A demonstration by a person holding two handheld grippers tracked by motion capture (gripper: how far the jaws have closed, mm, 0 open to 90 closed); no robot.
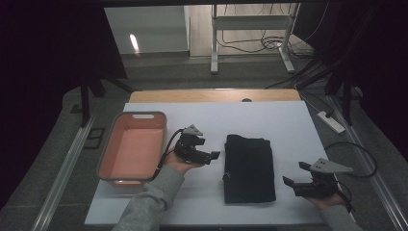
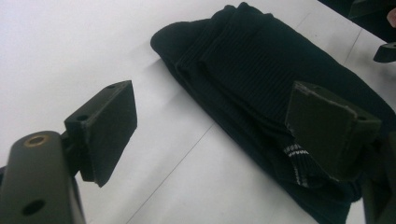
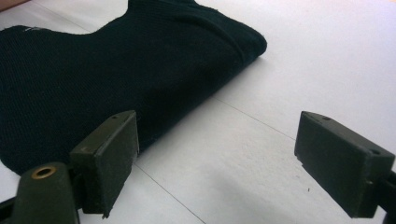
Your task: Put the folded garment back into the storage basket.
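Folded black knit garment [image 1: 249,168]: laid flat on white table [image 1: 288,125], between left gripper [image 1: 211,156] and right gripper [image 1: 291,174], touched by neither. Both jaw pairs spread, empty. Judged soft, light, limp; best pinched at the folded edges nearest each claw.

We hold both grippers low over the table, jaws wide apart.

Our left gripper [image 1: 213,155] points right from mid-table, sleeve reaching in from the near edge; our right gripper [image 1: 295,173] points left near the right edge, gripping nothing.
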